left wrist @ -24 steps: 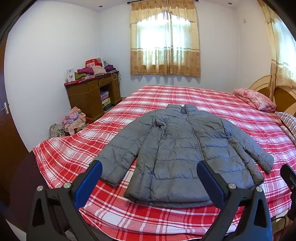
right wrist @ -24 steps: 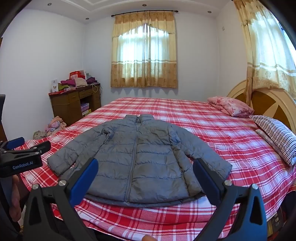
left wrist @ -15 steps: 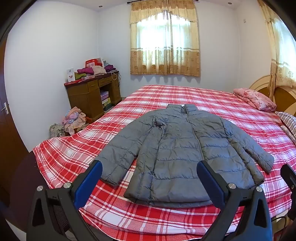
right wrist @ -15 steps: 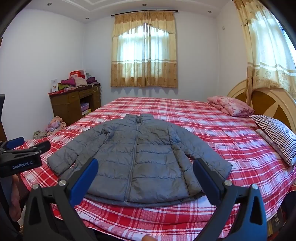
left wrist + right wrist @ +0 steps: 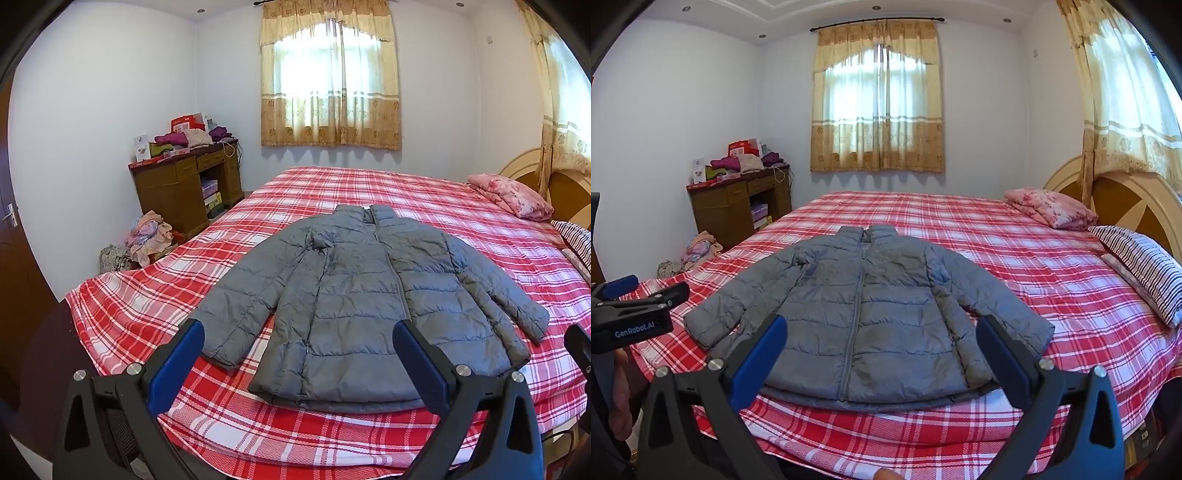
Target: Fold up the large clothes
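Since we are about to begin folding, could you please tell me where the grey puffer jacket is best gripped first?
I would take the grey puffer jacket by the cuff of a spread sleeve, coming from the bed's near edge. It lies flat, zipped, front up, sleeves angled outward with cuffs nearest. The left hand-held gripper and right hand-held gripper are both open.

Only readable text I can spot is "GenRobot.AI" in white on the side of the black plastic left gripper (image 5: 631,295); the boxes on the desk are too blurry.
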`<state>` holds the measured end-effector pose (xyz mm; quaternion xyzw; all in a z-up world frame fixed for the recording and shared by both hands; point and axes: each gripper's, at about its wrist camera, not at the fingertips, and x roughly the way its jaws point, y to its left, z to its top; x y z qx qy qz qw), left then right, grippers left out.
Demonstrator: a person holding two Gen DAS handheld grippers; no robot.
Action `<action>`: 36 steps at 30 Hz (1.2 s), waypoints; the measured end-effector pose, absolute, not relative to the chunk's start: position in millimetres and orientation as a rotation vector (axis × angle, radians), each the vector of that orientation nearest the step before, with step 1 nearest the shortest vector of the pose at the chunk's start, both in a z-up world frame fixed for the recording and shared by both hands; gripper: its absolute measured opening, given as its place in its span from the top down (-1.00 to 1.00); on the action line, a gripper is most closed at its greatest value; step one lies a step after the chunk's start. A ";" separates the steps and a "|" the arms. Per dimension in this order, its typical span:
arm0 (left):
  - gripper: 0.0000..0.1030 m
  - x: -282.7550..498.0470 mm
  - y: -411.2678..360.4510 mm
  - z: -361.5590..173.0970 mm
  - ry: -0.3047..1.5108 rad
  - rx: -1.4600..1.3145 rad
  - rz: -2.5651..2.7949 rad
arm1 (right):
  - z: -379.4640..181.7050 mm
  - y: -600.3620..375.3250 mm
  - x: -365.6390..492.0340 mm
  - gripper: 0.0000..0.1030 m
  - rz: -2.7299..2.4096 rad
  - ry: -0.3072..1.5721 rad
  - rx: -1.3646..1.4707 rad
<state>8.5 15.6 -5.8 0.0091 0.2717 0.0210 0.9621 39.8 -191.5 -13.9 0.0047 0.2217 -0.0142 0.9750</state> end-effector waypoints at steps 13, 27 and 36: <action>-0.98 16.1 15.0 -11.6 0.576 0.022 0.039 | -17.6 -194.1 41.9 -1.00 -0.027 0.456 0.022; -0.98 100.5 -7.1 -55.7 0.667 0.143 -0.018 | -78.1 -326.6 115.6 -1.00 -0.223 0.590 0.171; -0.98 206.9 -22.4 -105.4 0.739 0.161 0.022 | -146.1 -458.4 164.7 -0.93 -0.470 0.757 0.341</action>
